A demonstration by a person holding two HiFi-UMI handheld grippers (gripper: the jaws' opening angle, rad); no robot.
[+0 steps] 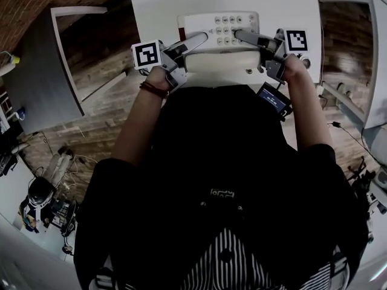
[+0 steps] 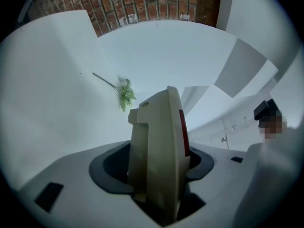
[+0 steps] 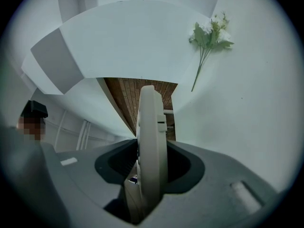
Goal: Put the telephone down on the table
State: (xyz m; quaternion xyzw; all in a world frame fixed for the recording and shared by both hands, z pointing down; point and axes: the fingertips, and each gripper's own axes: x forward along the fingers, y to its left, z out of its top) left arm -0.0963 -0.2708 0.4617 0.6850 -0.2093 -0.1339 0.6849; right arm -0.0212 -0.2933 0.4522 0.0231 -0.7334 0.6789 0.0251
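While the left gripper's (image 2: 159,167) jaws are clamping on one short end of the cream plastic push-button telephone (image 1: 221,32), the right gripper's (image 3: 149,170) jaws are pressing on the opposite end, so the set is hanging level between them, keypad facing up. It is sitting over the near edge of the white table (image 1: 157,5), about midway along that edge; whether its base is already touching, I am not managing to tell. A green-and-white flower sprig (image 3: 209,37) is lying further in, well apart. By my judgement, doing this step well is meaning lowering both ends together, keeping the set flat and wholly over the tabletop rather than overhanging the near edge, and releasing only once the base is resting.
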